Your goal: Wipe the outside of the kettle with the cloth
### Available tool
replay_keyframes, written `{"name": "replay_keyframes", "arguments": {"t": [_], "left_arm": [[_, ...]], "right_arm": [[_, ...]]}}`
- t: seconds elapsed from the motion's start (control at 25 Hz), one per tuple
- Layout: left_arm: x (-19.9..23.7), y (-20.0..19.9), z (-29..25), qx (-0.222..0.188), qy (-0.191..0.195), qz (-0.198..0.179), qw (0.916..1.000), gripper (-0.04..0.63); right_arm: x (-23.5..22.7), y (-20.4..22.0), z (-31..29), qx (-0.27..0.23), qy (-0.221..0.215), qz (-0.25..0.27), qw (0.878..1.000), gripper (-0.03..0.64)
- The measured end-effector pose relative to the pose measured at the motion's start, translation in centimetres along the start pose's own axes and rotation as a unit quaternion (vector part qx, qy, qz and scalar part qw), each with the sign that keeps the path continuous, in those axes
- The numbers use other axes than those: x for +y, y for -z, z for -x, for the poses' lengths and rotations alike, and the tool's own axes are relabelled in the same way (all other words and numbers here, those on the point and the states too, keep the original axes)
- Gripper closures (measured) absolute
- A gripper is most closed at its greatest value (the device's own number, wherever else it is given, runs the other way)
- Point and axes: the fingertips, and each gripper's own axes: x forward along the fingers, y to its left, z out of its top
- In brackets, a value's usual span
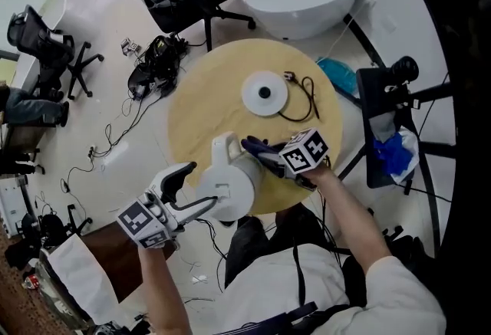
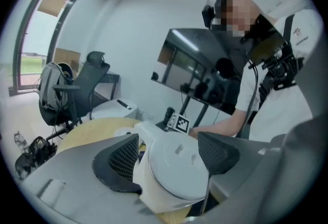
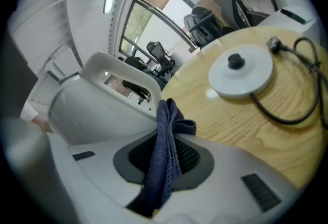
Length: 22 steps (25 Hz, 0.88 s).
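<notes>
A white kettle stands near the front edge of the round wooden table. My left gripper is at its left side, open, its jaws either side of the kettle body. In the left gripper view the kettle's lid shows between the two dark pads, which stand wide apart. My right gripper is shut on a dark blue cloth at the kettle's upper right side. In the right gripper view the cloth sticks up from the jaws, close to the kettle's handle.
The kettle's round white base with its black cord lies at the table's far middle. Office chairs, bags and cables sit on the floor to the left. A black stand holding blue material stands at the right.
</notes>
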Motion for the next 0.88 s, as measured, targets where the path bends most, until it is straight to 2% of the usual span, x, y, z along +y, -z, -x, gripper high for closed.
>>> {"name": "replay_keyframes", "arguments": {"t": [0.08, 0.16, 0.24, 0.28, 0.44, 0.56, 0.68, 0.76, 0.88], "left_arm": [[0.0, -1.8, 2.0, -0.058, -0.031, 0.004, 0.9979, 0.230], [-0.2, -2.9, 4.3, -0.105, -0.067, 0.001, 0.9922, 0.267], [-1.3, -3.2, 6.5, -0.142, -0.084, 0.000, 0.9863, 0.352], [-2.2, -3.0, 7.6, -0.157, -0.087, 0.002, 0.9838, 0.373], [-4.9, -0.3, 11.7, -0.180, -0.125, 0.000, 0.9758, 0.595], [-7.2, 2.4, 14.9, -0.198, -0.121, 0.019, 0.9725, 0.595], [-8.6, 5.1, 18.8, -0.230, -0.113, 0.053, 0.9653, 0.595], [-9.3, 7.7, 21.5, -0.218, -0.132, 0.066, 0.9646, 0.595], [-10.7, 10.3, 23.3, -0.208, -0.145, 0.067, 0.9650, 0.595]], "right_arm": [[1.7, -1.5, 3.0, -0.050, 0.014, 0.002, 0.999, 0.552], [4.0, -3.0, 6.3, -0.111, 0.029, 0.004, 0.993, 0.552], [6.6, -4.0, 9.4, -0.171, 0.047, 0.004, 0.984, 0.552], [7.8, -4.2, 10.7, -0.199, 0.060, 0.003, 0.978, 0.552], [12.8, -2.7, 14.8, -0.295, 0.149, 0.005, 0.944, 0.552], [18.3, 0.0, 16.4, -0.366, 0.204, 0.005, 0.908, 0.551], [24.1, 3.2, 16.4, -0.427, 0.243, -0.011, 0.871, 0.551], [27.9, 5.8, 14.4, -0.443, 0.258, -0.023, 0.858, 0.551], [32.9, 8.8, 12.4, -0.458, 0.263, -0.033, 0.848, 0.551]]}}
